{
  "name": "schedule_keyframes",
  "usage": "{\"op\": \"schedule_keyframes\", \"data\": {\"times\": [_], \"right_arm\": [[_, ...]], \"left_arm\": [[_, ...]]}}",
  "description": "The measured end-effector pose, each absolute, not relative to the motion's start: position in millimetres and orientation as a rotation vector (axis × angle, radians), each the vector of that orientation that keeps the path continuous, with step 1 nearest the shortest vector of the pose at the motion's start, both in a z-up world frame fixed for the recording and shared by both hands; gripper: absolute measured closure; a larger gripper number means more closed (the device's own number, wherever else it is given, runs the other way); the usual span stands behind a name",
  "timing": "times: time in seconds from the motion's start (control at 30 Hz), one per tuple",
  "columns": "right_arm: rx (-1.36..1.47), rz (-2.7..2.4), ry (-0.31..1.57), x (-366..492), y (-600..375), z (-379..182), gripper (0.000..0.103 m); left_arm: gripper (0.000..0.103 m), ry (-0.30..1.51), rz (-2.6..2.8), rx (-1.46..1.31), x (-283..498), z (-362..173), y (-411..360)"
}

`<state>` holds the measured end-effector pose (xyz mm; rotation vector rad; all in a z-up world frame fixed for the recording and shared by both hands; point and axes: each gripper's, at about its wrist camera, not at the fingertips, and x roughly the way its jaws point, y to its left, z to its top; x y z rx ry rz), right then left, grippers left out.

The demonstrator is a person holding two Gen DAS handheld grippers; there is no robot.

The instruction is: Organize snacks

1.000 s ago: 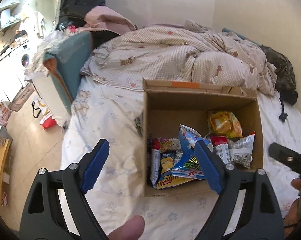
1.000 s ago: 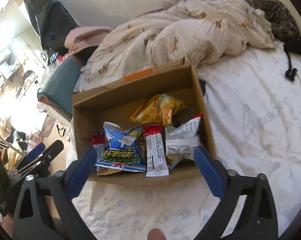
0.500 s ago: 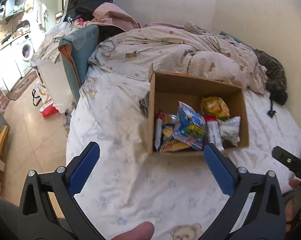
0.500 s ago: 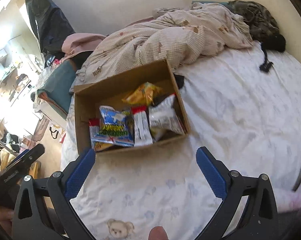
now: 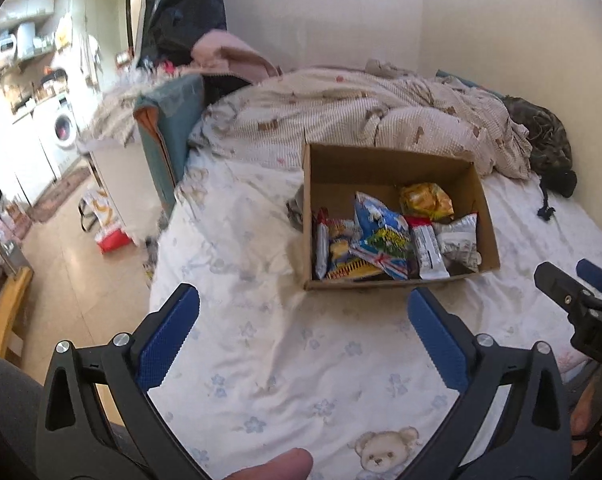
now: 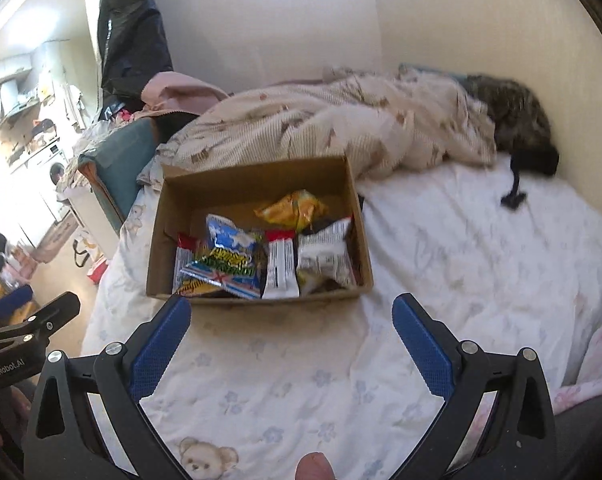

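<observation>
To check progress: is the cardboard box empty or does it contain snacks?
Contains snacks. The open cardboard box holds several snack packets lying along its near side.

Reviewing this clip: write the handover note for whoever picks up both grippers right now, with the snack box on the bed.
Left gripper: jaws just opened wide, nothing between them, hovering over the bedsheet short of the box.
Right gripper: open, empty, also short of the box.
Cardboard box: open on the bed, holding the blue snack bag, yellow bag, red-and-white bar and white-grey packet.
Done: no snacks visible outside the box.
Left: probably nothing to pick up; check whether the packets need tidying.
</observation>
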<state>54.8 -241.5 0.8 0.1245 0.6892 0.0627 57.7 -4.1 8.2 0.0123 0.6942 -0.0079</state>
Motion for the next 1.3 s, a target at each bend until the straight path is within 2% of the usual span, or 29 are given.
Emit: {"op": "schedule_keyframes", "data": {"times": [0.1, 1.3], "right_arm": [[0.092, 0.059, 0.685, 54.4, -234.1, 1.4, 0.000], [0.117, -0.004, 0.661, 55.6, -244.2, 0.9, 0.000]], "left_arm": [[0.000, 0.657, 0.007, 0.027, 56.6, 12.8, -5.0], [0.000, 0.694, -0.018, -0.031, 59.1, 9.0, -2.8]]}}
